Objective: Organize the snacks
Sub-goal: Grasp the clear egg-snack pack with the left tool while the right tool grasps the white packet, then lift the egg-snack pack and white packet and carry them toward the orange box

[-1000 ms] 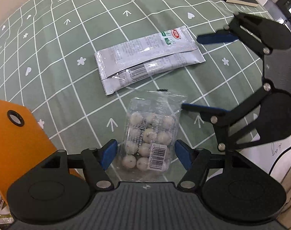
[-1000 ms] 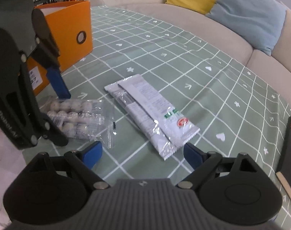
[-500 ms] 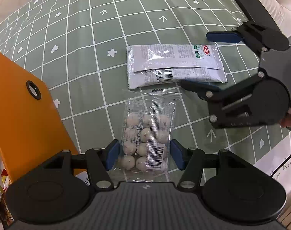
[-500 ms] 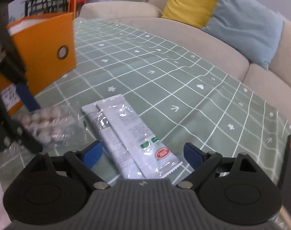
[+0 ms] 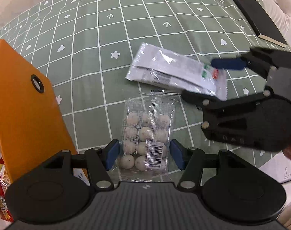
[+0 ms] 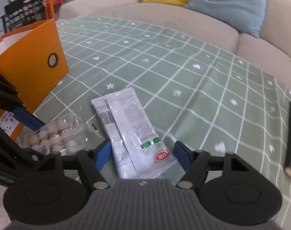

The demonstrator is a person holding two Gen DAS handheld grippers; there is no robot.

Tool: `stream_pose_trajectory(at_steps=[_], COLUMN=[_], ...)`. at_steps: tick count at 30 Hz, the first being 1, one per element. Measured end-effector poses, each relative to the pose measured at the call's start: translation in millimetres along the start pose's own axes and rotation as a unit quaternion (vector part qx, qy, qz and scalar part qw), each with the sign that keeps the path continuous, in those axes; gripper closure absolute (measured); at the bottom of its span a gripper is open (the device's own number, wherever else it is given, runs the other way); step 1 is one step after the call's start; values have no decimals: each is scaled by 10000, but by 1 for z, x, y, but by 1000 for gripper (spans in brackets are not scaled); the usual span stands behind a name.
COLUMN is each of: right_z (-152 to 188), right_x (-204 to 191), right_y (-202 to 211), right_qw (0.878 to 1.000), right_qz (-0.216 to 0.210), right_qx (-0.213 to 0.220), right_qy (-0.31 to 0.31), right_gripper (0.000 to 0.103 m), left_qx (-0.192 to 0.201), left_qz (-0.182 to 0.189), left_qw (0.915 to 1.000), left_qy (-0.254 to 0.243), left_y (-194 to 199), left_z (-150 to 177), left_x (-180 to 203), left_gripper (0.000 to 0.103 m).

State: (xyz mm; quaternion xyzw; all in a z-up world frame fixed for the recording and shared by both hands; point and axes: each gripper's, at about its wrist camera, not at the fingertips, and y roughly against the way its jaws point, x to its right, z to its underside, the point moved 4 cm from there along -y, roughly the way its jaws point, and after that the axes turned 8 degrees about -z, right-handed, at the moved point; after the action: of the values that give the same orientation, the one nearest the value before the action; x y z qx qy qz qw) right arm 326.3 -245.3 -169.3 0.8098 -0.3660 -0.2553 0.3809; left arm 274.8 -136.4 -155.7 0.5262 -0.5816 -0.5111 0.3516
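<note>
A clear pack of white balls (image 5: 145, 134) lies on the green checked tablecloth (image 5: 126, 28). My left gripper (image 5: 145, 154) points down over its near end, and both blue pads press on the pack's sides. Two overlapping white sachets (image 5: 170, 72) lie just beyond it. My right gripper (image 6: 142, 151) straddles the sachets' (image 6: 130, 126) printed end. Its jaws are closing, with the left pad at the wrapper's edge and a thin gap at the right pad. From the left wrist view, the right gripper (image 5: 199, 79) is blurred over the sachets.
An orange box (image 5: 26, 115) with a round finger hole stands to the left, close to the ball pack, with snack packets (image 5: 2, 191) inside. A black notebook (image 5: 256, 17) lies at the cloth's far right edge. A beige sofa (image 6: 183, 23) with cushions stands behind the table.
The left jaws narrowed onto the ball pack and the view rolled. The right gripper came down over the sachets' printed end and its jaws drew in around them.
</note>
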Motion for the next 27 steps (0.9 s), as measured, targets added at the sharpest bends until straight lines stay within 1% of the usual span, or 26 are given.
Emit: stream_pose_trajectory(at_steps=[2,4,6,8,9,12,15,18,21,27], right_z=[4,8,15,25,30,48,66,83,97,117], right_x=[-5,-7,-9,-17,-21,-32,-46,-60,-73,-100], right_y=[5,11,17,23,27,40,53,66,77,90], right_qw=[9996,9981,9934,9886,9866,9755,9638,9557,9514,9439], right_qz=[106,244,495,701,763,989,1190,1300,1337,1138], right_qx=[-205,-344,-481,-609,-644,-765,-806,-813,-839,-836], right_qy=[-147,-451,-916,-1185,-1293,-1810,-2245,-2511,-2644,-2987], right_gripper=[38,44,44,44,45,45,45,45,45,44], left_qx=[38,74,126,168,209,267,304,371,393,453], left_qz=[21,30,16,35,23,98,159,166,174,119], left_qw=[10000,10000,9999,9999,9997,9992,9991,9987,9988,9988], left_qy=[13,19,15,-9,-103,-267,-257,-291,-217,160], left_y=[3,6,9,11,14,20,24,29,33,38], left_z=[5,12,20,28,33,49,67,85,102,133], left_x=[1,3,7,12,14,22,26,26,19,-3], left_gripper=[36,37,37,37,37,38,38,38,38,38])
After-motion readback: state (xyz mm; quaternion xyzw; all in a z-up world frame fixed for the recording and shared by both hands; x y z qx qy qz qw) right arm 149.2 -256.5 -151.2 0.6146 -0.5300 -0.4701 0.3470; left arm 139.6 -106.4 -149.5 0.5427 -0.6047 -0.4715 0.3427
